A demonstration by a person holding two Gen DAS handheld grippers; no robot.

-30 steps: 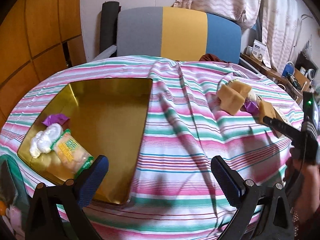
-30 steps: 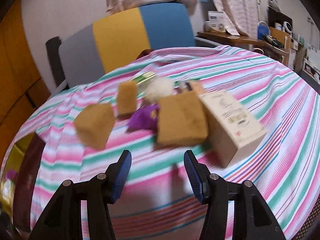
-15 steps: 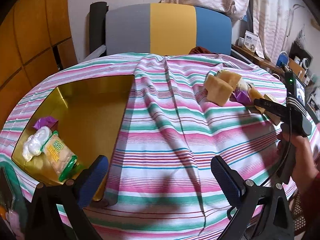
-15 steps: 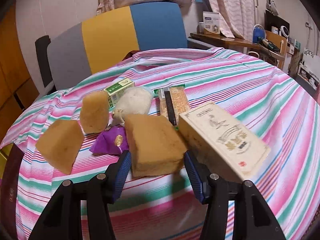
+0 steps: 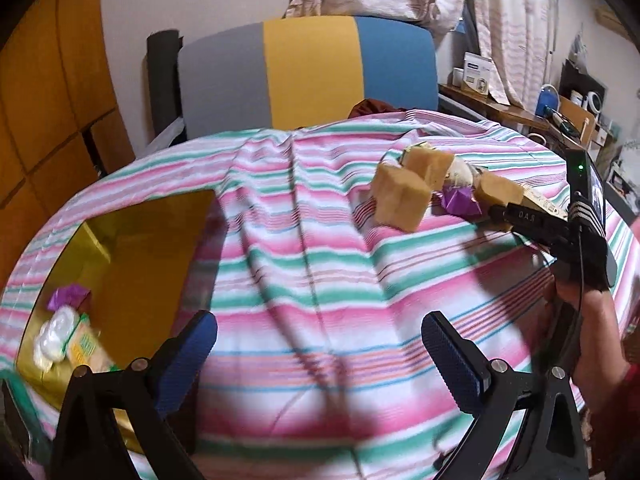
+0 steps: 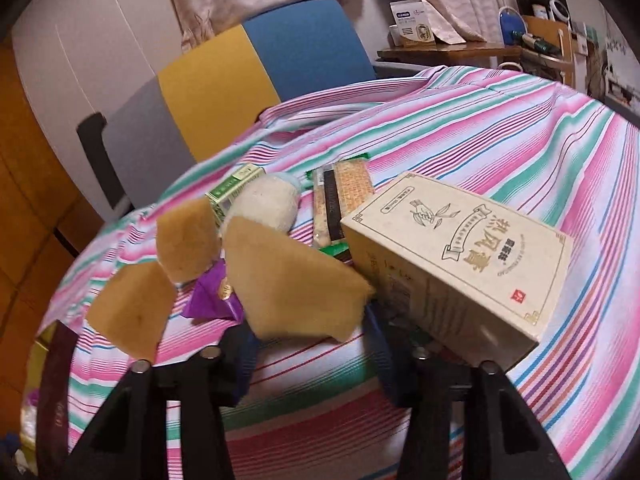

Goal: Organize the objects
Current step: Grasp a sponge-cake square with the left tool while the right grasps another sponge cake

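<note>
A: Striped cloth (image 5: pixel 320 264) covers the table, with a colour-block chair (image 5: pixel 308 68) behind. From the left wrist, the left gripper (image 5: pixel 320 344) hangs wide open over bare cloth, nothing between its blue pads. A gold tray (image 5: pixel 148 264) sits off to its left with a few packets inside.

B: And the right wrist?

A: The right gripper (image 6: pixel 308 340) has just been closing, and its pads now pinch the nearest tan sponge block (image 6: pixel 292 280), which sits between the purple wrapper (image 6: pixel 212 296) and the printed box (image 6: pixel 460 256).

B: How will it handle?

A: Probably light and squashy. It dents under the pads, so I'd grip mid-body, not the corners.
</note>
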